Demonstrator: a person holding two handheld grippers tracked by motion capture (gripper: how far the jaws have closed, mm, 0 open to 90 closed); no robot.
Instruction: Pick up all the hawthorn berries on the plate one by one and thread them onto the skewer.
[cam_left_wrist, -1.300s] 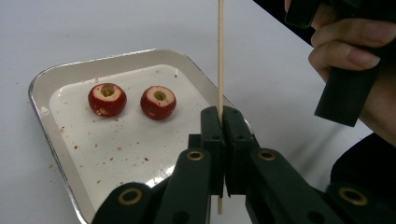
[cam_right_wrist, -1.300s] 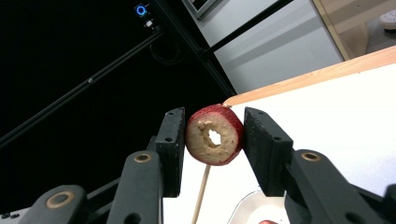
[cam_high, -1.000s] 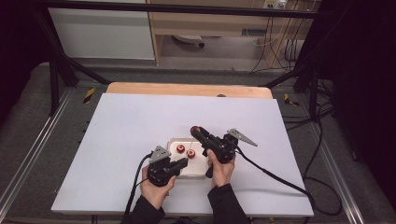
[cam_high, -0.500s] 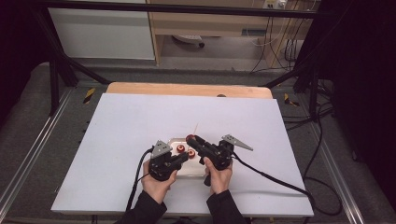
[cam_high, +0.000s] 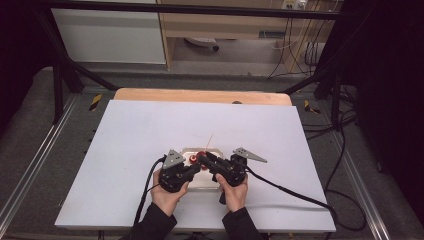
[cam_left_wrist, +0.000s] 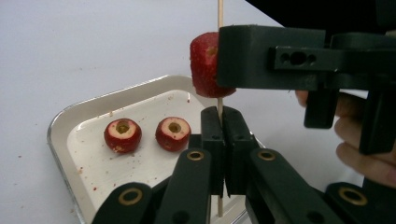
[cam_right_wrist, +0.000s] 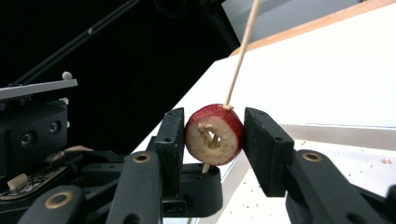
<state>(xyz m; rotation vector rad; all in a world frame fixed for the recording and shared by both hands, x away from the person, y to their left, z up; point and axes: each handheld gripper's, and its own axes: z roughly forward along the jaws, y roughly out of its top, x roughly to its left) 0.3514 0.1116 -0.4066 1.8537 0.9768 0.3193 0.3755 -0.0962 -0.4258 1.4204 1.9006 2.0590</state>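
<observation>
My left gripper (cam_left_wrist: 223, 116) is shut on a thin wooden skewer (cam_left_wrist: 220, 14) and holds it upright over a small metal tray (cam_left_wrist: 60, 126). A cored red fruit (cam_right_wrist: 214, 135) sits threaded on the skewer (cam_right_wrist: 240, 56), just above the left jaws. My right gripper (cam_right_wrist: 214, 119) reaches in from the side with that fruit between its jaws; they have just been opening a little, and both pads still touch it. Two more cored red fruits (cam_left_wrist: 122, 134) (cam_left_wrist: 173, 133) lie on the tray. In the high view both grippers (cam_high: 192, 167) (cam_high: 202, 159) meet over the tray (cam_high: 212, 150).
The tray lies near the front middle of a white board (cam_high: 125, 150) on a wooden table (cam_high: 200, 95). Crumbs dot the tray floor. Black cables (cam_high: 290, 187) trail from the grippers off to the right and front. A metal frame (cam_high: 60, 80) surrounds the table.
My right gripper has swung left and down with the red fruit to meet the left gripper over the tray. The left hand has stayed in place.
</observation>
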